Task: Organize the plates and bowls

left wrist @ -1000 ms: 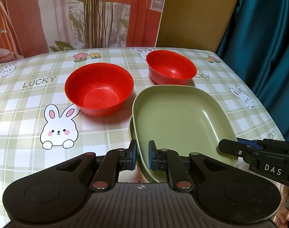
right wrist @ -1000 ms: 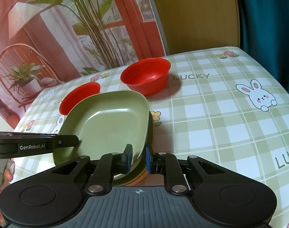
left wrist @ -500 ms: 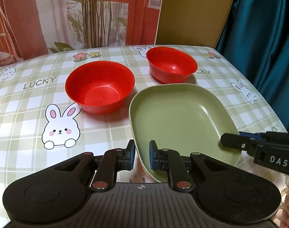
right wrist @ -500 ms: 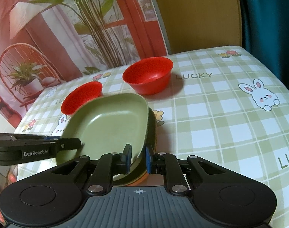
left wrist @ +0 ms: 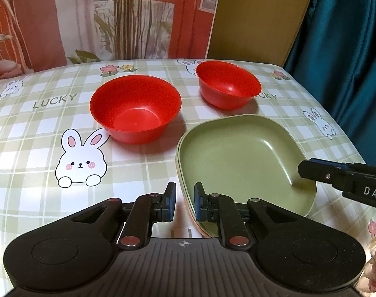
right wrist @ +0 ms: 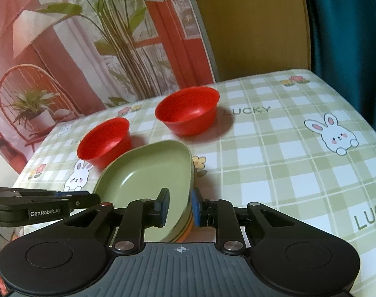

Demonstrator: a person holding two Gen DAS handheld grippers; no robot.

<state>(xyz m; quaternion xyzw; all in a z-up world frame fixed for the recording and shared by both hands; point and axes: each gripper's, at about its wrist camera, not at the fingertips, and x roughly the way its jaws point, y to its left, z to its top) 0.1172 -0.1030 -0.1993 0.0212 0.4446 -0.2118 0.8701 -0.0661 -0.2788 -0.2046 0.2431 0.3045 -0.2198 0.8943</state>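
Two grippers pinch the same green plate point(left wrist: 239, 158) at once, which is where the risk lies: the left gripper point(left wrist: 185, 201) has its narrow jaws closed on the near left rim and the right gripper point(right wrist: 180, 206) has its own closed on the near right rim, so any uneven pull or twist between the hands could, I judge, skew the plate or drag it off the stack under it. That stack looks like at least one more green plate with an orange one at the bottom point(right wrist: 188, 229), whose edge peeks out below the right jaws. If one pair of jaws also catches a lower rim, the lower plates may lift or slide with the top one. The plate sits on the stack at the near right of the checked tablecloth point(left wrist: 27, 148), nearly level, directly ahead of both grippers, its rim between each pair of pads. A large red bowl point(left wrist: 135, 109) stands just beside its far left corner and a smaller red bowl point(left wrist: 228, 87) near its far edge; a careless sweep forward could knock either one.
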